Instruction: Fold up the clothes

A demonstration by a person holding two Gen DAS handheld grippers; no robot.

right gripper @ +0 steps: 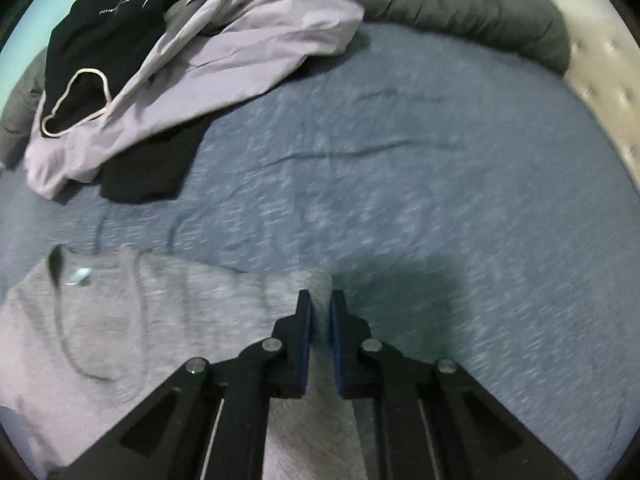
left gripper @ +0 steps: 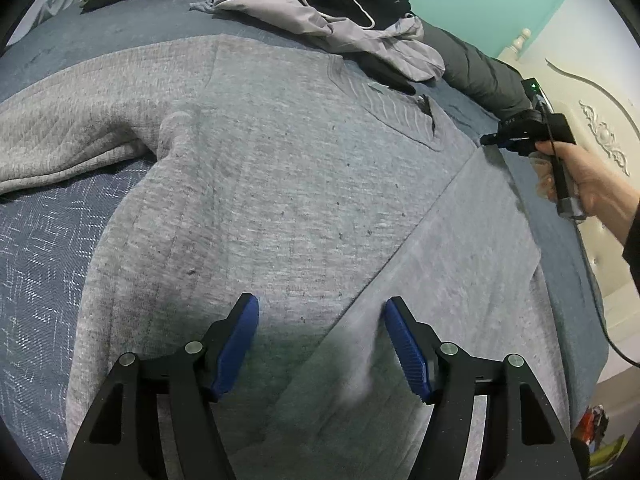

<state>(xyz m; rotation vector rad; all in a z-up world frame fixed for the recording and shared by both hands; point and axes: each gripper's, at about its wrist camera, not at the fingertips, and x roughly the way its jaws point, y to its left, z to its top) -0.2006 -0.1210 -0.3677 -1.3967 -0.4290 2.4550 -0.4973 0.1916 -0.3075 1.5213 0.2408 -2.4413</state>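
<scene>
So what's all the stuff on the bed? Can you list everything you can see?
grey sweater: one, light grey, spread flat on the bed, one sleeve folded across its body
bed cover: one, blue, under everything
lilac garment: one, pale purple, crumpled at the far side of the bed
black hoodie: one, black with a white cord, under the lilac garment
dark duvet: one, dark grey, bunched along the far edge
headboard: one, cream, carved, beside the bed
left gripper: black with blue pads, open above the sweater
right gripper: black with blue pads, closed on the sweater's shoulder edge
hand: one, holding the right gripper
</scene>
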